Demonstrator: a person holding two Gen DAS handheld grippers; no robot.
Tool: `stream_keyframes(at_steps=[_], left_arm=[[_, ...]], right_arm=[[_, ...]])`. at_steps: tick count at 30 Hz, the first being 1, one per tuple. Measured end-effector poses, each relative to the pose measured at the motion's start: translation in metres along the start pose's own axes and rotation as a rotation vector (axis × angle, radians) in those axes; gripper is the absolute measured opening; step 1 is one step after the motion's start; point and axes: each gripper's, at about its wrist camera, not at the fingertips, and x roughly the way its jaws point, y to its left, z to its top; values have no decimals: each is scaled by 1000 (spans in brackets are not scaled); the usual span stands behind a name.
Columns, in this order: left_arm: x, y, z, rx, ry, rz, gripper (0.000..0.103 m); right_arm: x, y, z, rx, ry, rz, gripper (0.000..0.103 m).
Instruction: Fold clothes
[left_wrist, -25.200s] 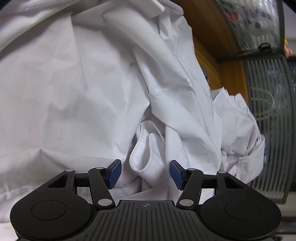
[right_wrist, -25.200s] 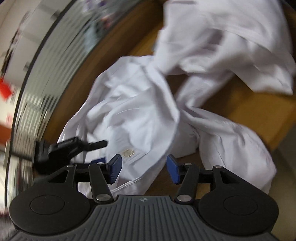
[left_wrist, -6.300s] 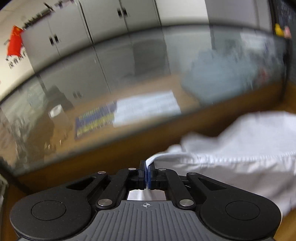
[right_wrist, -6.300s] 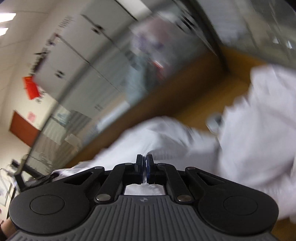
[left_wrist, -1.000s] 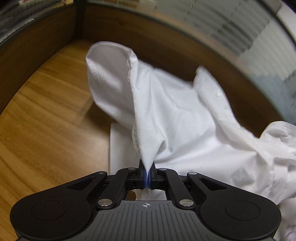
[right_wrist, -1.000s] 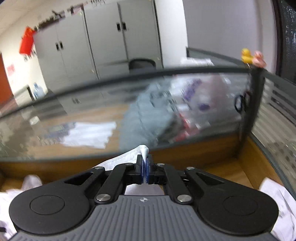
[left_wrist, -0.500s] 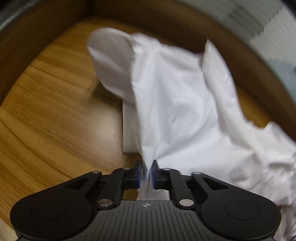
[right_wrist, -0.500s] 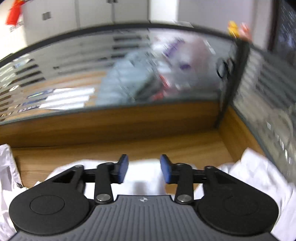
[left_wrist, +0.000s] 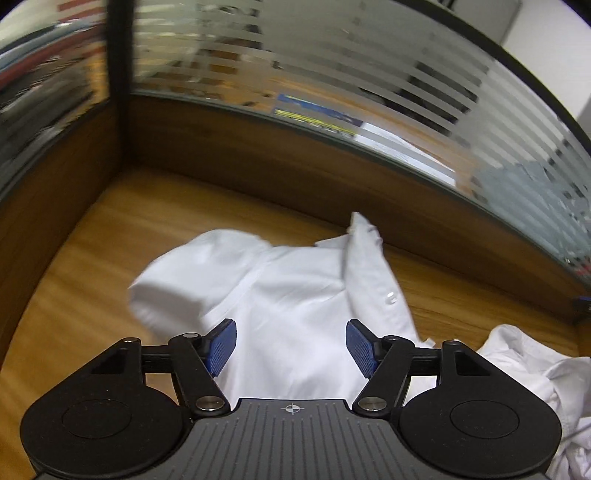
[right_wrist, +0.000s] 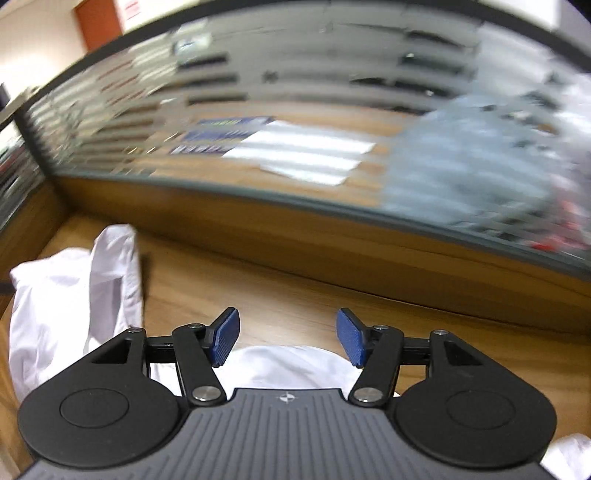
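A white button shirt (left_wrist: 295, 295) lies loosely spread on the wooden desk (left_wrist: 110, 236), its collar and button placket toward the far side. My left gripper (left_wrist: 291, 345) is open and empty just above the shirt's near part. My right gripper (right_wrist: 287, 341) is open and empty above bare desk (right_wrist: 295, 295), with a fold of the white shirt (right_wrist: 280, 363) below its fingers and more white cloth (right_wrist: 74, 295) bunched at the left.
A second crumpled white garment (left_wrist: 535, 373) lies at the right. A wooden wall with striped frosted glass (left_wrist: 332, 74) closes the desk at the back and left, forming a corner (left_wrist: 122, 162). It also shows in the right wrist view (right_wrist: 295, 229).
Both grippers have let go of the shirt and opened wide. The shirt has dropped flat onto the desk. Both views have tilted up toward the glass partition.
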Motion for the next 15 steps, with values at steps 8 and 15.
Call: stream_keyframes(at_steps=[8,15], left_arm=[[53,-30,35,114,39,-44,70],[113,-49,60,194,73,-56,70]], right_arm=[[75,8,0,-95,154,151,70],[132,22,-7,-219,315,276,89]])
